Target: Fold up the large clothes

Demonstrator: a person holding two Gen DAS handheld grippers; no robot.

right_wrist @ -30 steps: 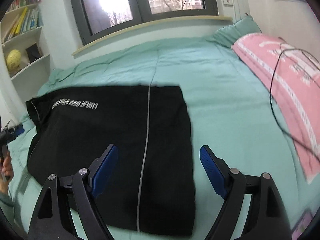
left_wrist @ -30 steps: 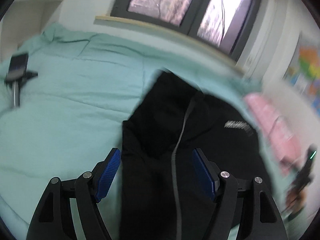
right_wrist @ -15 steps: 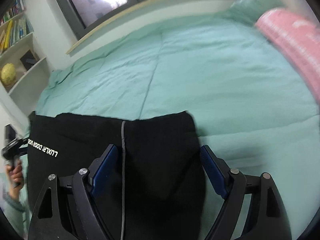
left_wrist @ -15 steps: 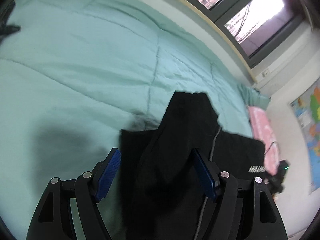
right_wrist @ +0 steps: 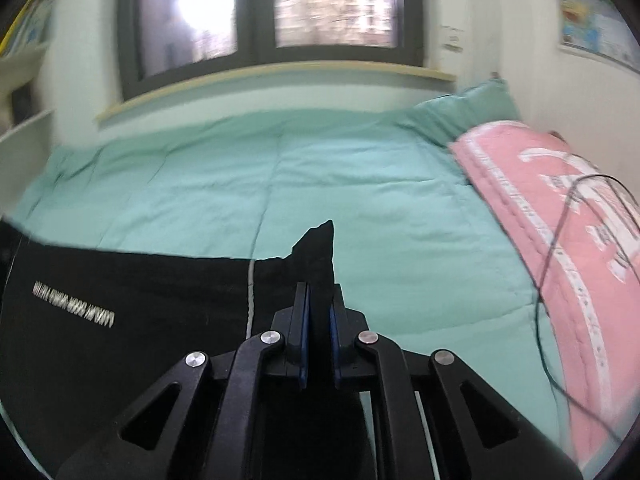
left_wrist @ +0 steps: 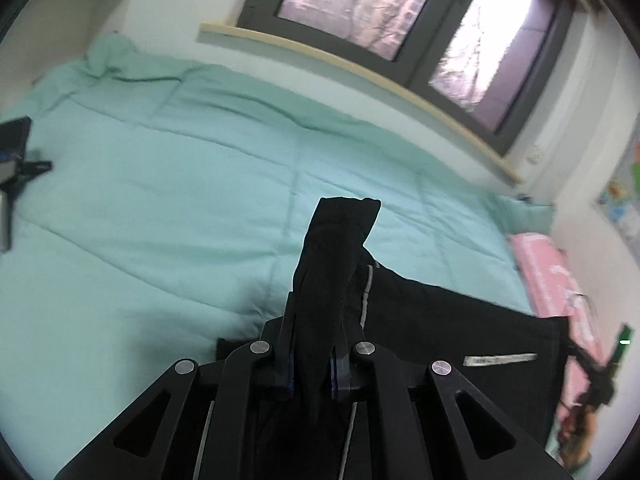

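A large black garment (left_wrist: 460,332) with a grey stripe and white lettering lies on the mint green bed cover (left_wrist: 180,200). My left gripper (left_wrist: 314,320) is shut on a bunched corner of it, which sticks up between the fingers. In the right wrist view the garment (right_wrist: 140,300) spreads to the left, and my right gripper (right_wrist: 318,304) is shut on another corner that pokes up past the fingertips. Both corners are lifted a little off the bed.
A pink blanket (right_wrist: 560,220) with a black cable (right_wrist: 560,240) lies on the right side of the bed. A dark device on a stand (left_wrist: 12,160) sits at the left. A window sill (right_wrist: 280,76) runs along the far wall. Shelves (right_wrist: 24,80) stand at the left.
Both grippers were open over the garment's edge; both have closed on a corner of the black fabric and raised it.
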